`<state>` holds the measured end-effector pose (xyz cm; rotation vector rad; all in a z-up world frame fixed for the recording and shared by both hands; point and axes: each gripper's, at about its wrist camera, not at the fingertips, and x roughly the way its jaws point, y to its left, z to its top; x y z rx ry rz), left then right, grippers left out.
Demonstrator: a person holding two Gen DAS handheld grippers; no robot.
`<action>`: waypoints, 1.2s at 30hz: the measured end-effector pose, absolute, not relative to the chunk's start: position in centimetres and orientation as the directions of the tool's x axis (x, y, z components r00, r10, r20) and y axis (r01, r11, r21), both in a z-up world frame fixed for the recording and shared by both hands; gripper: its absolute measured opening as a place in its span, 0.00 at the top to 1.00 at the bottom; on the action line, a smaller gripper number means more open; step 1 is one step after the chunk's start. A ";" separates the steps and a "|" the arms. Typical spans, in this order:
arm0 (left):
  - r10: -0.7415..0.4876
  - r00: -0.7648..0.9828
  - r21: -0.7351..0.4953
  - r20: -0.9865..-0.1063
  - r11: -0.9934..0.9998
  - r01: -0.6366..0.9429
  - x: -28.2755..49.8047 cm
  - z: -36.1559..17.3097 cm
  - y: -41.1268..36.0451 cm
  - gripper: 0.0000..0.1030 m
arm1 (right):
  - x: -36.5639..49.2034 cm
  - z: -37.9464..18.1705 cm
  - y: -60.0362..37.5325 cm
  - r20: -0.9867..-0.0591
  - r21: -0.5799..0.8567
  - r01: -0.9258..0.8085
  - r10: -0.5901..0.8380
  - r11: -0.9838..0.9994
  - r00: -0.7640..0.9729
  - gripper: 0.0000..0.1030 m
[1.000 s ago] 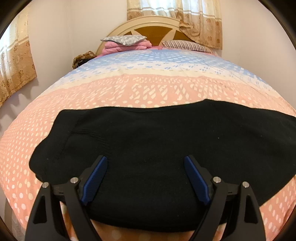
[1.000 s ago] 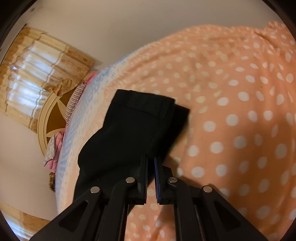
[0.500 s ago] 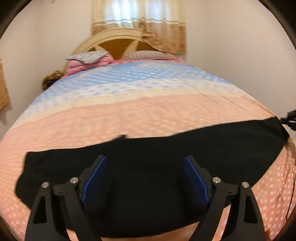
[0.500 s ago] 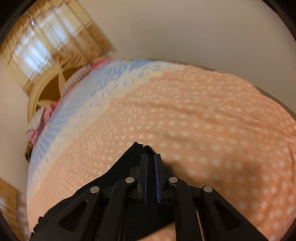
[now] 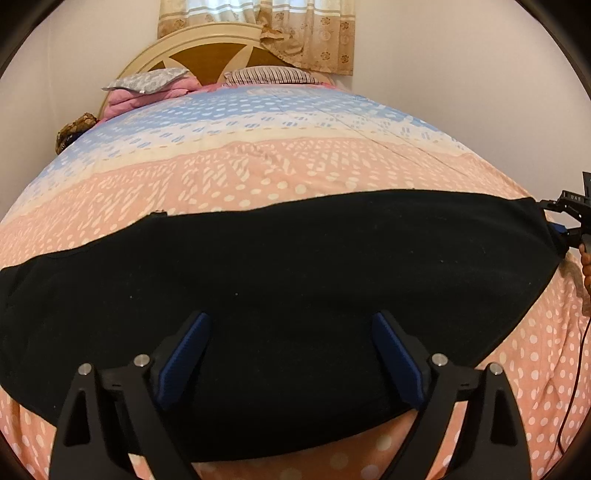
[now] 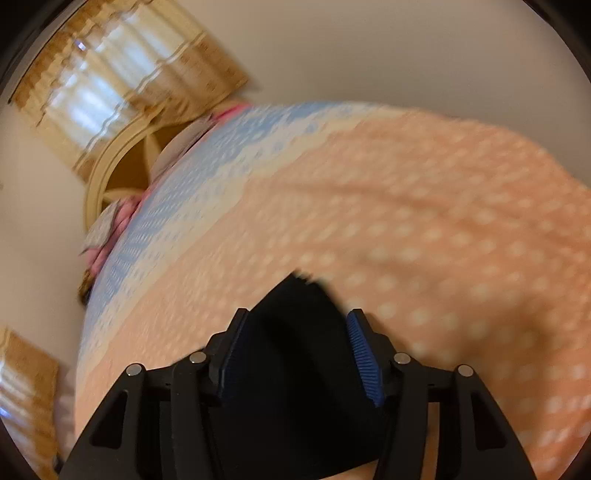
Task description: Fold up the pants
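Observation:
Black pants (image 5: pixel 295 258) lie stretched in a long band across the dotted pink bedspread (image 5: pixel 258 173). My left gripper (image 5: pixel 291 321) hovers over their middle near the front edge; its jaws are opening wide and its blue pads grip nothing. At the far right end of the pants the right gripper (image 5: pixel 570 221) shows beside a person's hand (image 5: pixel 585 266). In the blurred right wrist view the right gripper (image 6: pixel 298 314) has its jaws opening, with the end of the pants (image 6: pixel 291 350) lying loose between the pads, which do not press on it.
Pillows (image 5: pixel 266 75) and a pink blanket (image 5: pixel 129 103) lie by the headboard (image 5: pixel 207 55), under a curtain (image 5: pixel 295 29). A thin red cable (image 5: pixel 576 369) hangs at the bed's right edge. Walls close in on the bed's left and right.
The right gripper was shut on the end of the pants and has now opened and let it go. The left gripper has shifted along the pants, which now lie drawn out long.

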<state>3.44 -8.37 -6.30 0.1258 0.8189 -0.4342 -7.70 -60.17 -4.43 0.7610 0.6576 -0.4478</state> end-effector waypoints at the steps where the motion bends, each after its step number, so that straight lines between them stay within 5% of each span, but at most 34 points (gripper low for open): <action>1: -0.322 0.603 -0.054 -0.730 0.906 0.420 3.4 -6.3 -8.6 0.10 | -7.3 -4.5 -59.6 -0.697 0.443 0.599 -0.165 0.667 0.698 0.43; 4: -0.322 0.601 -0.057 -0.732 0.908 0.416 3.6 -6.5 -8.5 0.09 | -5.7 -4.3 -57.4 -0.747 0.242 0.621 -0.265 0.746 0.609 0.56; 6: -0.321 0.602 -0.056 -0.732 0.908 0.416 3.6 -6.5 -8.5 0.09 | -5.5 -4.3 -56.6 -0.770 0.160 0.631 -0.304 0.759 0.561 0.90; 9: -0.318 0.606 -0.051 -0.729 0.908 0.416 3.7 -6.5 -8.5 0.09 | -7.3 -3.7 -56.4 -0.747 0.243 0.610 -0.256 0.754 0.614 0.92; 15: -0.311 0.616 -0.039 -0.724 0.910 0.413 3.4 -6.6 -8.6 0.08 | -10.3 0.5 -55.1 -0.590 0.133 0.672 -0.487 0.728 0.644 0.93; 19: -0.311 0.617 -0.035 -0.723 0.908 0.416 3.2 -6.6 -8.5 0.06 | -7.1 -3.1 -57.2 -0.723 0.098 0.674 -0.413 0.732 0.554 0.90; 23: -0.325 0.606 -0.039 -0.726 0.899 0.436 3.2 -6.5 -8.3 0.06 | -7.8 -3.8 -58.3 -0.750 0.173 0.714 -0.379 0.678 0.542 0.60; 28: -0.329 0.615 -0.041 -0.717 0.900 0.435 3.3 -6.7 -8.4 0.03 | -13.6 -0.1 -55.9 -0.652 0.207 0.781 -0.512 0.590 0.559 0.60; 36: -0.333 0.609 -0.044 -0.720 0.898 0.439 3.1 -6.6 -8.3 0.03 | -17.3 -1.6 -52.3 -0.646 0.392 0.735 -0.403 0.554 0.649 0.60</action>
